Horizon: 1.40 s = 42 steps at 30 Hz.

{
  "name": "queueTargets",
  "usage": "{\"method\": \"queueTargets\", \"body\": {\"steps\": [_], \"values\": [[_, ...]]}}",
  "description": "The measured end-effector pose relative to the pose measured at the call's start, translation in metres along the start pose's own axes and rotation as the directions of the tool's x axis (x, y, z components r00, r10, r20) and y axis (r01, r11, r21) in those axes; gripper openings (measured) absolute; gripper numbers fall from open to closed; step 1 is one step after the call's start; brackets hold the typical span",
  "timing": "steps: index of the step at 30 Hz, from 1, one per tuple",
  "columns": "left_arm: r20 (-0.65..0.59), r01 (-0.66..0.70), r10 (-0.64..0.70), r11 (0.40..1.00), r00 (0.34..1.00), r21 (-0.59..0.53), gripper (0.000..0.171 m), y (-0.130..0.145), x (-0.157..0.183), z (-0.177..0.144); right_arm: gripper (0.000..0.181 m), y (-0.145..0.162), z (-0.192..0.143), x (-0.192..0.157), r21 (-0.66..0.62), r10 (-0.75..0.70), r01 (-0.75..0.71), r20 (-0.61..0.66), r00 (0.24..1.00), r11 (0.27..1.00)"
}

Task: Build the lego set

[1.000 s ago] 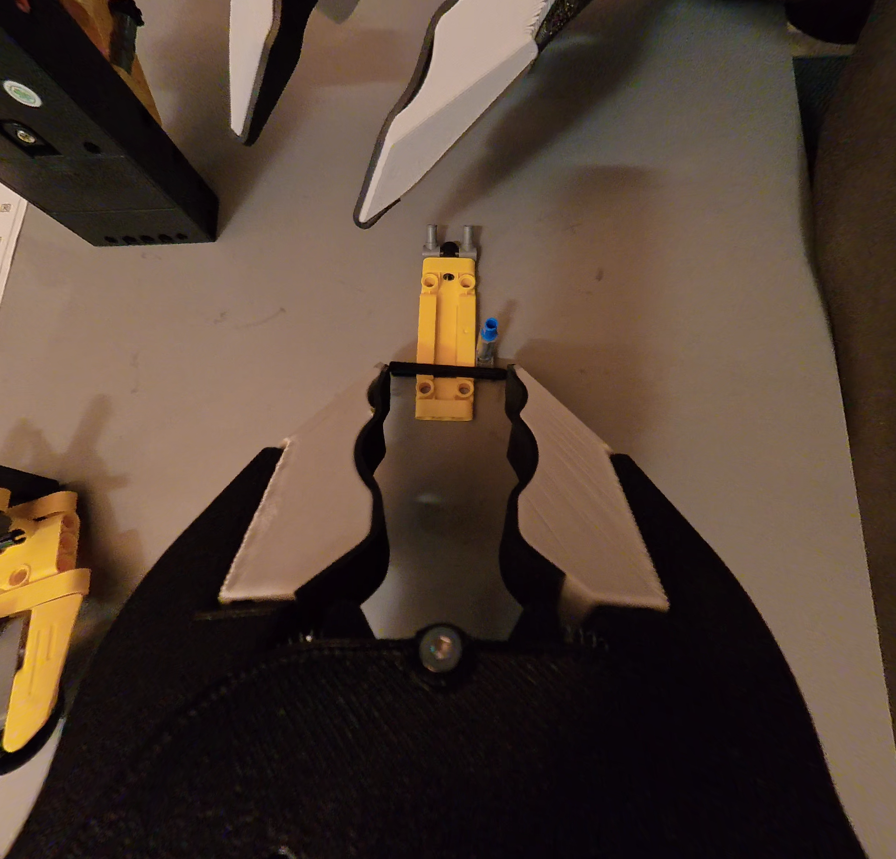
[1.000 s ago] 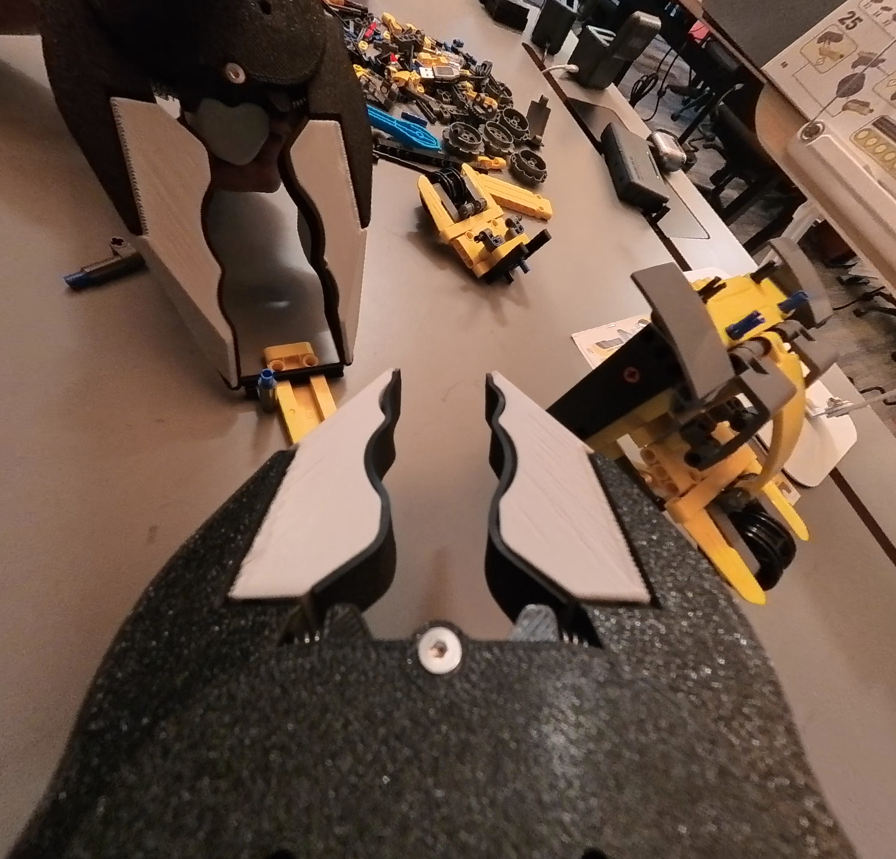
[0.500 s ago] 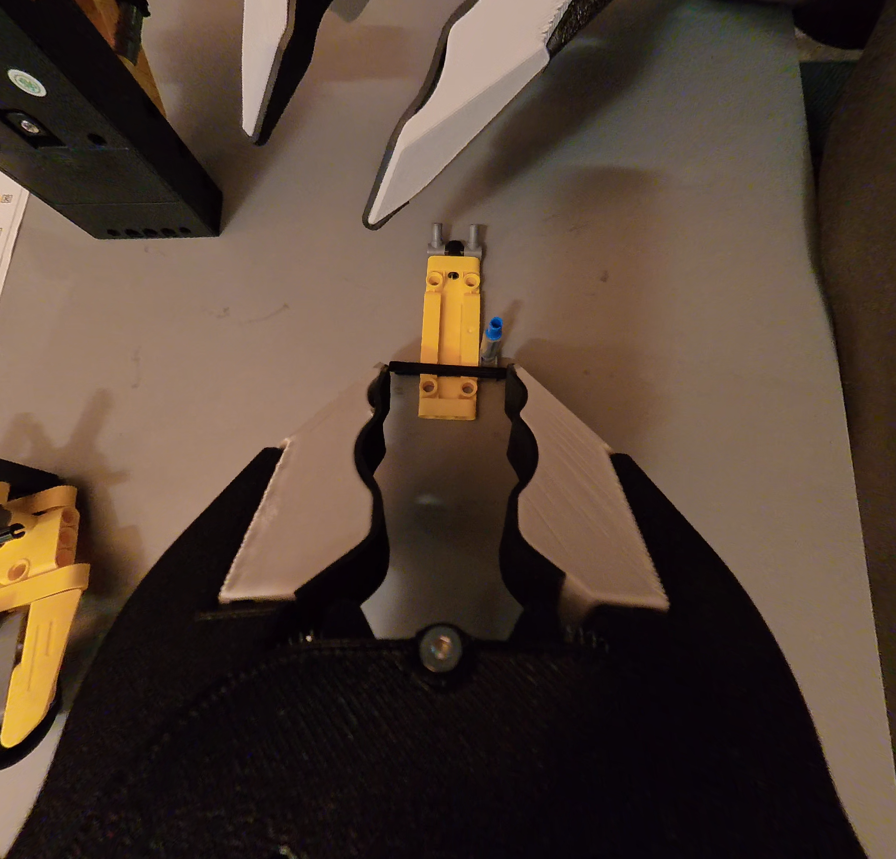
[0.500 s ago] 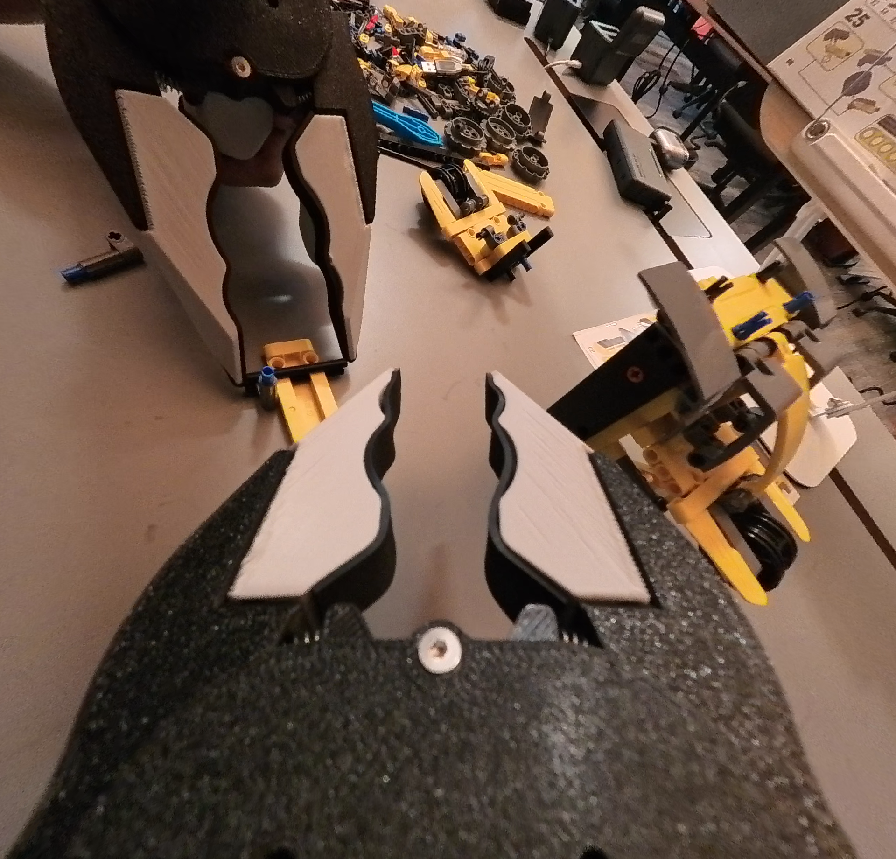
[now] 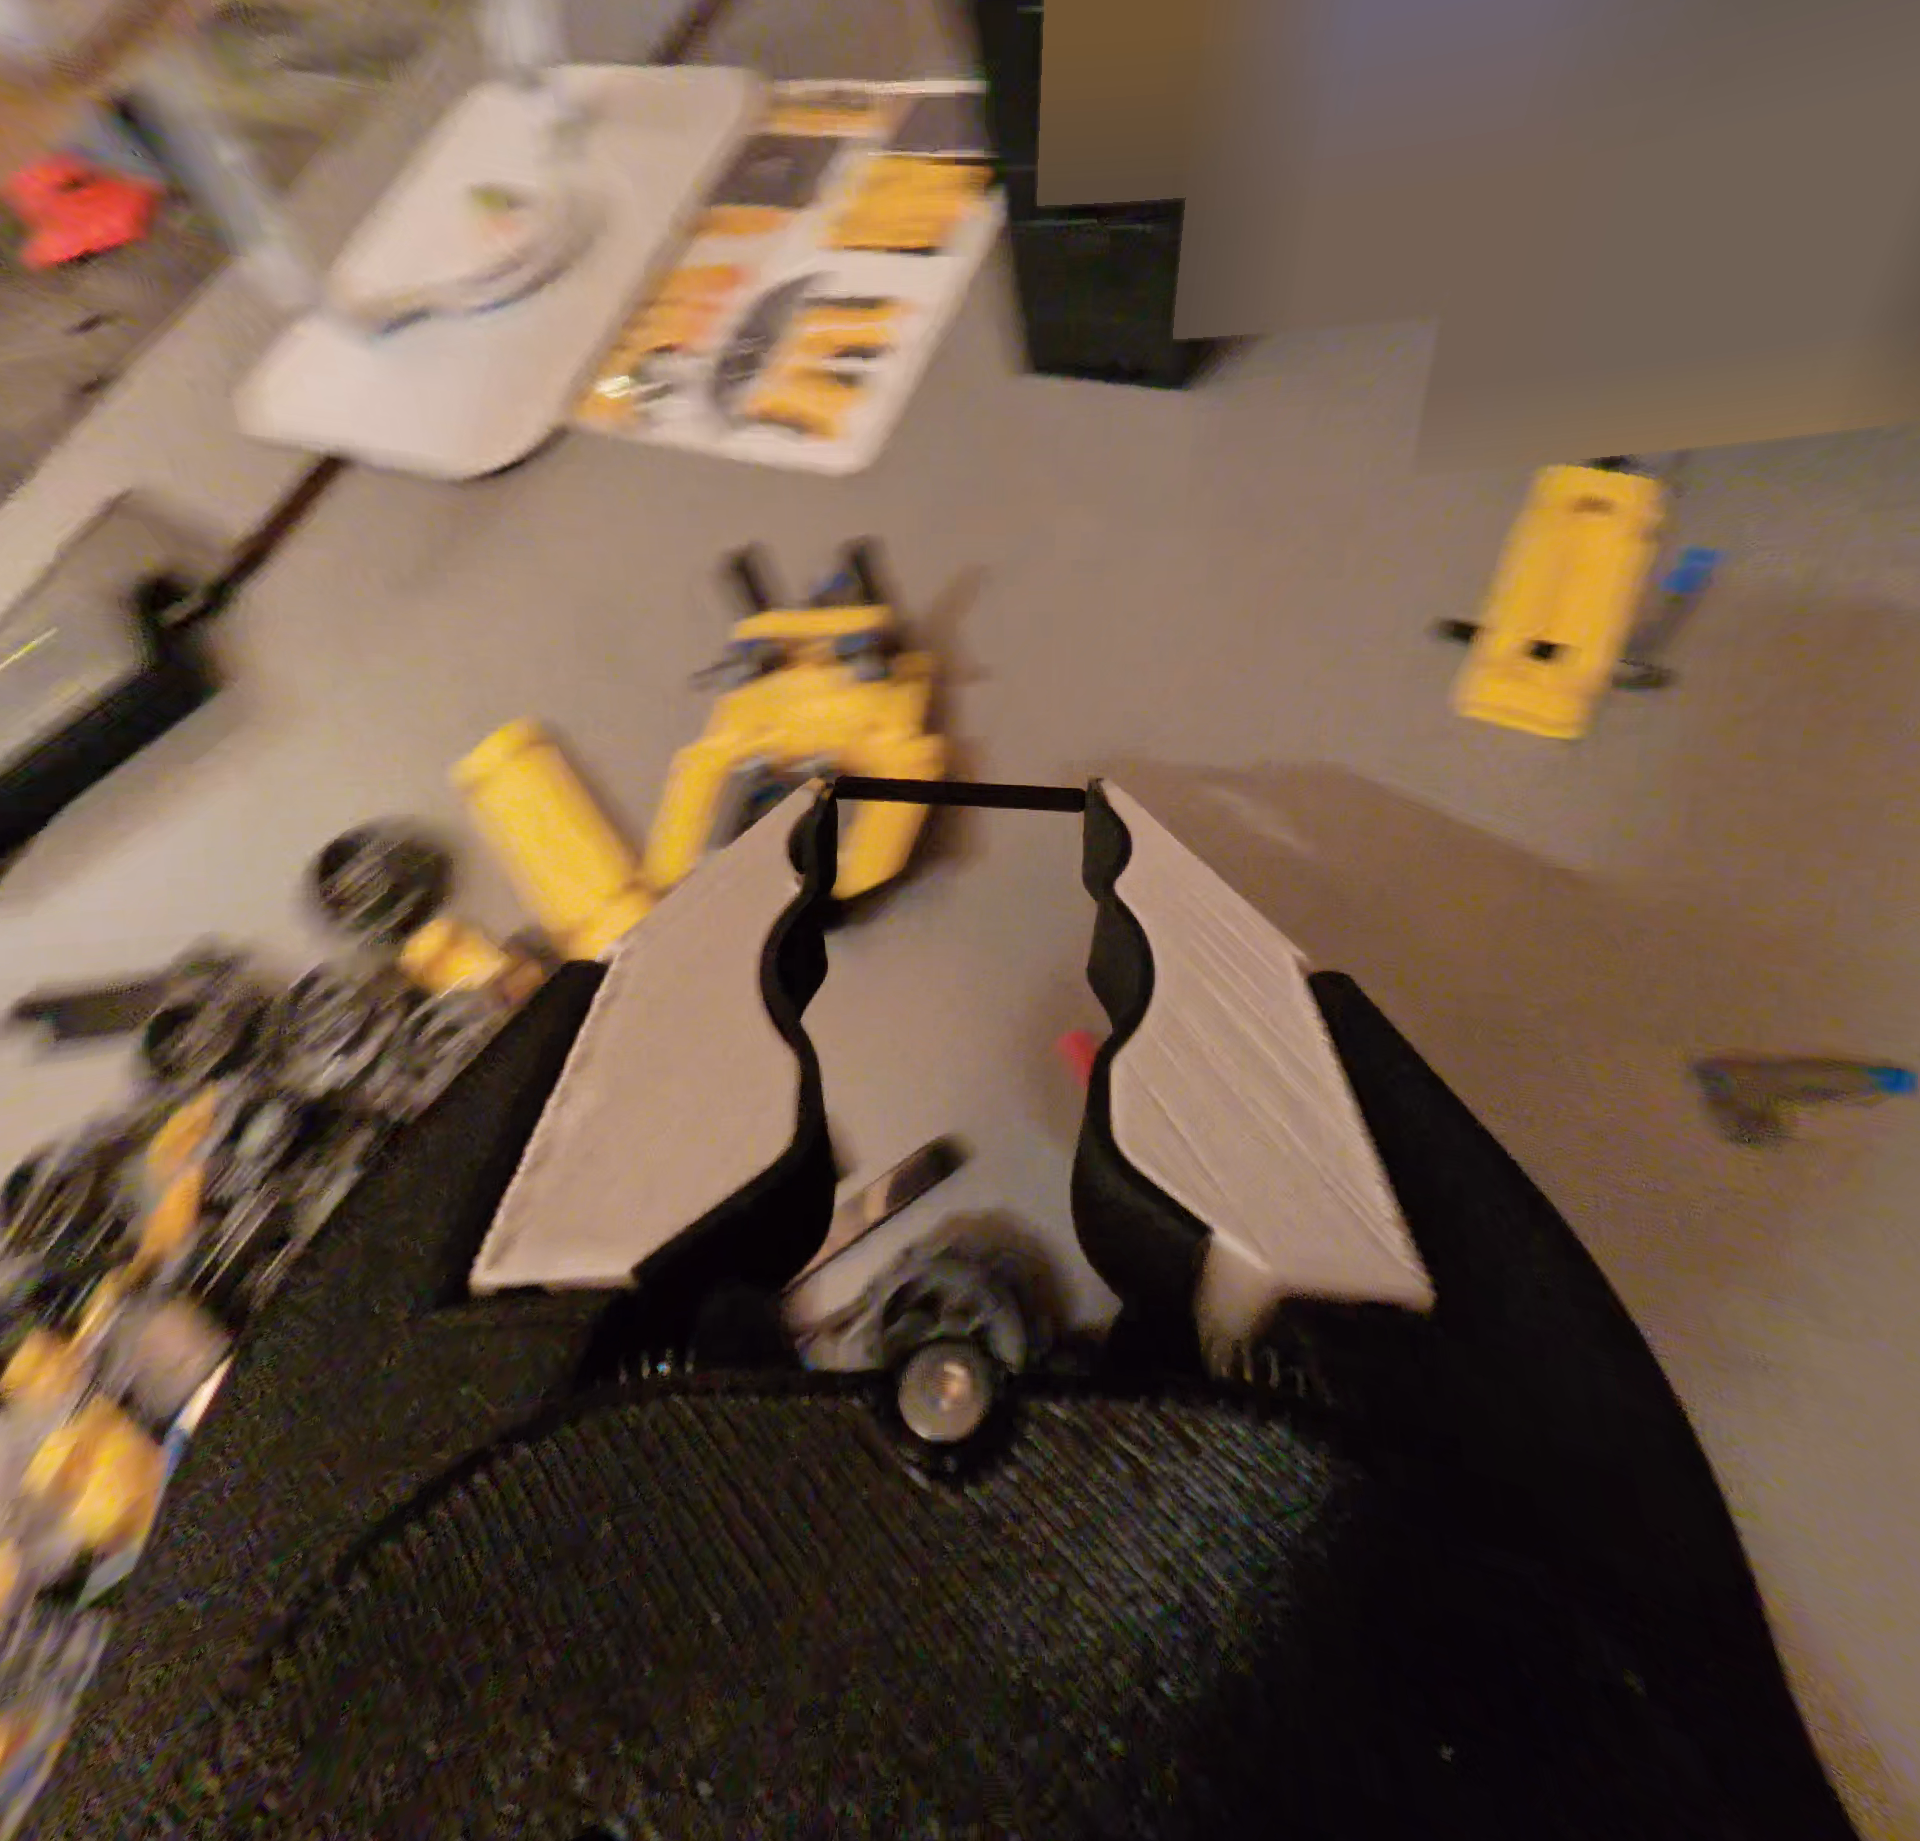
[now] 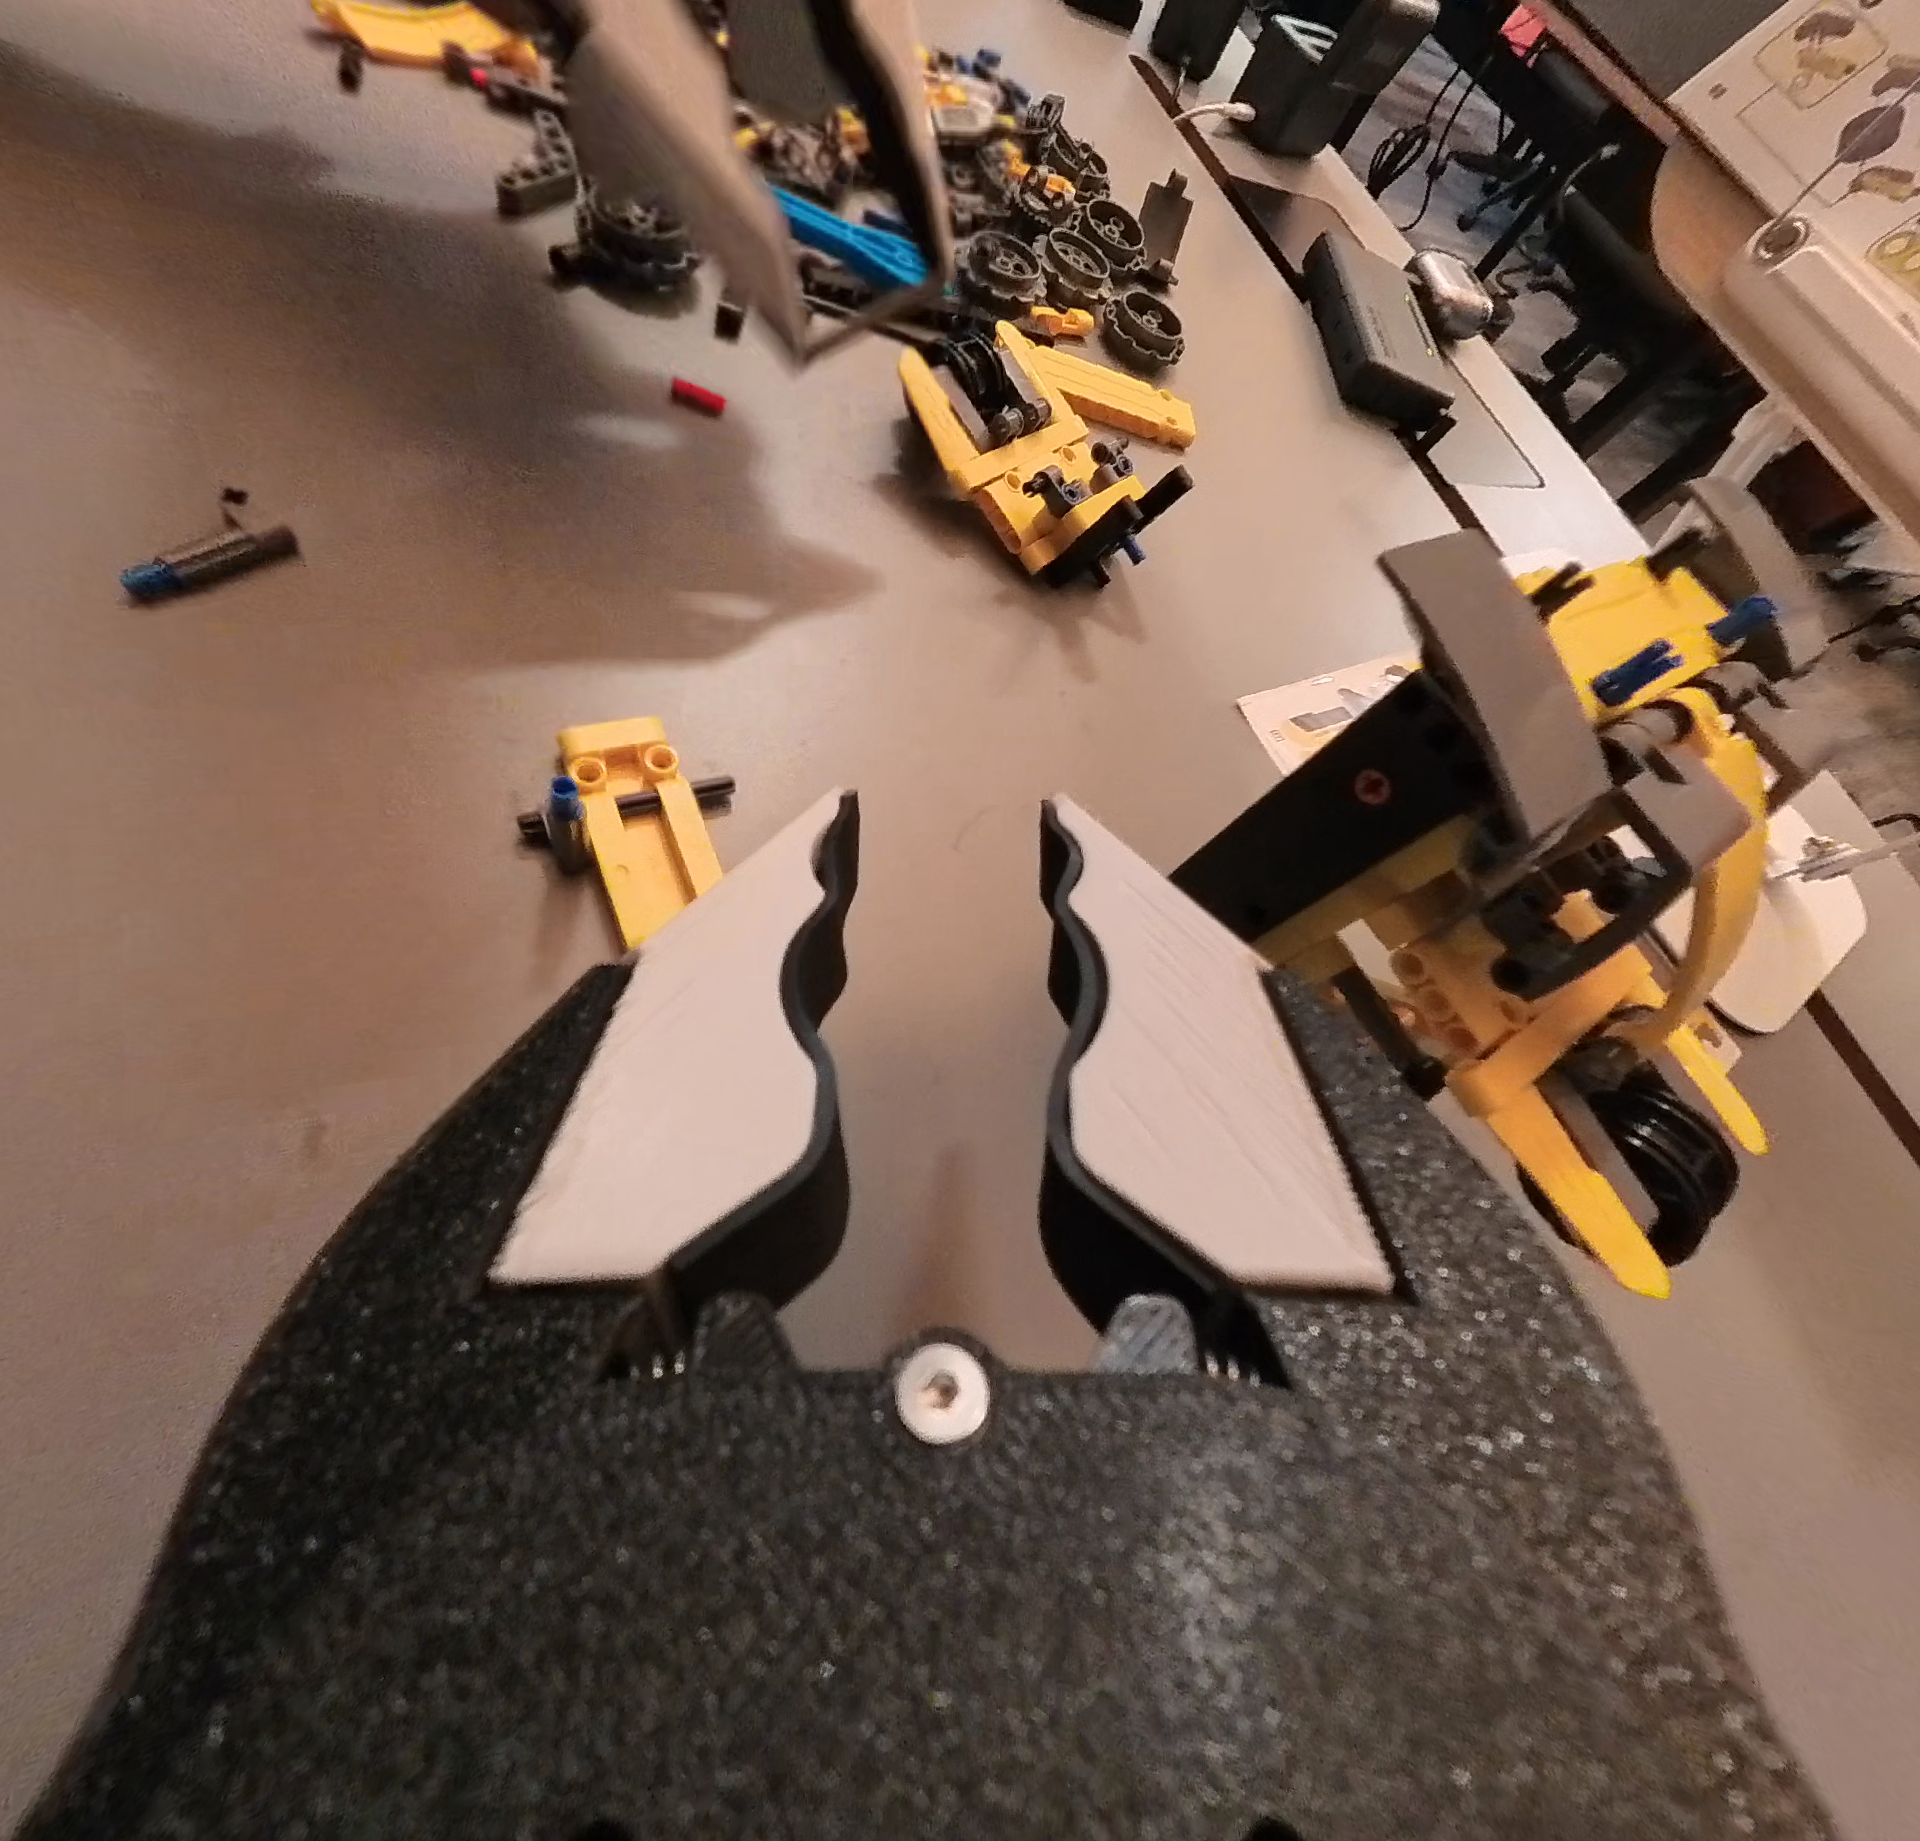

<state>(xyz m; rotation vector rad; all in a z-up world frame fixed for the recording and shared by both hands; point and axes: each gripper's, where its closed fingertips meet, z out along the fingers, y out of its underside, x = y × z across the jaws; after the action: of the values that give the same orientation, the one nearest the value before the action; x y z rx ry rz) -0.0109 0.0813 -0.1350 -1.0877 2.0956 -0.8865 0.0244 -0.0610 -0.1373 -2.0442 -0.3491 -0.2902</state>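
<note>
My left gripper [image 5: 961, 794] is open and empty, held above the grey table [image 5: 1351, 908]; a thin black line spans its fingertips. This view is blurred. A small yellow brick assembly [image 5: 821, 711] lies just beyond its tips. In the right wrist view the left gripper [image 6: 873, 326] hangs over the parts pile. My right gripper [image 6: 951, 815] is open and empty, low over the table. A flat yellow panel [image 6: 639, 835] lies just left of its left finger, with a black axle [image 6: 675, 799] across it and a blue-tipped pin [image 6: 564, 804] beside it. The panel also shows in the left wrist view [image 5: 1558, 596].
A large yellow and black vehicle model [image 6: 1558, 856] stands right of my right gripper. A pile of loose wheels and parts [image 6: 1039, 233] lies farther off. A grey pin with a blue end [image 6: 208, 555] and a red piece [image 6: 696, 394] lie apart. An instruction booklet [image 5: 810, 264] lies beyond. The grippers' ends are close to 15 cm from one another. My left tips are about 12 cm from the black axle [image 6: 675, 799], my right tips only 6 cm. It is also in sight in the left wrist view [image 5: 1515, 631]. About 7 cm separates my right fingertips from the blue-tipped pin [image 6: 564, 804]. It is also in sight in the left wrist view [image 5: 1633, 652].
My left gripper has lifted off the yellow panel and swung away toward the parts pile. The black axle now lies in plain sight across the panel. My right gripper has hardly moved.
</note>
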Motion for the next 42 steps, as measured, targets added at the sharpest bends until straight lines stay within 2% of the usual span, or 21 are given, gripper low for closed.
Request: {"method": "queueTargets", "body": {"steps": [2,5,8,10,16,19,23,27,28,30,32,35,37,39,42], "values": [[0.138,0.143,-0.149,0.988,0.979,0.051,0.044,0.016,-0.051,-0.022,0.034,0.001,0.001,-0.001,-0.006,-0.006,0.006,0.000,1.000,1.000],[0.301,0.340,-0.345,0.938,0.889,0.070,0.044,0.053,-0.105,-0.052,0.034,-0.001,0.002,-0.003,-0.006,-0.017,0.017,0.003,1.000,1.000],[0.412,0.439,-0.402,0.898,0.817,0.005,0.045,0.087,-0.125,-0.061,0.034,-0.001,0.002,-0.006,-0.004,-0.017,0.017,0.013,1.000,1.000],[0.448,0.463,-0.401,0.886,0.799,-0.032,0.045,0.099,-0.129,-0.059,0.034,-0.001,0.003,-0.008,-0.007,-0.022,0.023,0.016,1.000,1.000],[0.455,0.477,-0.396,0.876,0.797,-0.073,0.045,0.110,-0.127,-0.049,0.036,-0.012,-0.003,-0.006,0.048,-0.009,0.009,0.005,1.000,0.999],[0.478,0.496,-0.416,0.867,0.774,-0.049,0.048,0.111,-0.132,-0.052,0.037,-0.018,-0.009,-0.003,0.087,0.022,-0.023,0.004,1.000,0.996],[0.509,0.529,-0.485,0.846,0.711,0.066,0.057,0.104,-0.143,-0.064,0.038,-0.024,-0.013,0.000,0.118,0.047,-0.047,0.002,0.999,0.992],[0.528,0.521,-0.564,0.817,0.635,0.247,0.056,0.084,-0.151,-0.085,0.038,-0.030,-0.017,0.000,0.150,0.057,-0.057,0.004,0.998,0.987],[0.532,0.512,-0.570,0.815,0.627,0.270,0.056,0.075,-0.145,-0.089,0.038,-0.032,-0.018,0.000,0.160,0.066,-0.067,0.011,0.998,0.985],[0.482,0.476,-0.546,0.836,0.685,0.272,0.054,0.049,-0.110,-0.088,0.038,-0.035,-0.019,-0.001,0.183,0.094,-0.099,0.033,0.995,0.978],[0.374,0.458,-0.512,0.859,0.773,0.229,0.051,0.027,-0.056,-0.078,0.038,-0.035,-0.019,0.000,0.196,0.127,-0.135,0.055,0.990,0.971],[0.163,0.456,-0.472,0.881,0.867,0.124,0.048,0.011,0.035,-0.062,0.038,-0.039,-0.022,0.000,0.218,0.168,-0.183,0.086,0.982,0.959],[0.101,0.432,-0.432,0.902,0.896,0.023,0.048,0.019,0.081,-0.057,0.038,-0.044,-0.025,-0.001,0.240,0.179,-0.198,0.098,0.979,0.950],[0.103,0.388,-0.380,0.918,0.919,-0.077,0.048,0.037,0.111,-0.054,0.038,-0.047,-0.027,-0.001,0.252,0.174,-0.193,0.094,0.980,0.948],[0.087,0.385,-0.377,0.917,0.922,-0.107,0.047,0.051,0.137,-0.049,0.038,-0.049,-0.029,-0.001,0.257,0.160,-0.176,0.081,0.984,0.950]]}}
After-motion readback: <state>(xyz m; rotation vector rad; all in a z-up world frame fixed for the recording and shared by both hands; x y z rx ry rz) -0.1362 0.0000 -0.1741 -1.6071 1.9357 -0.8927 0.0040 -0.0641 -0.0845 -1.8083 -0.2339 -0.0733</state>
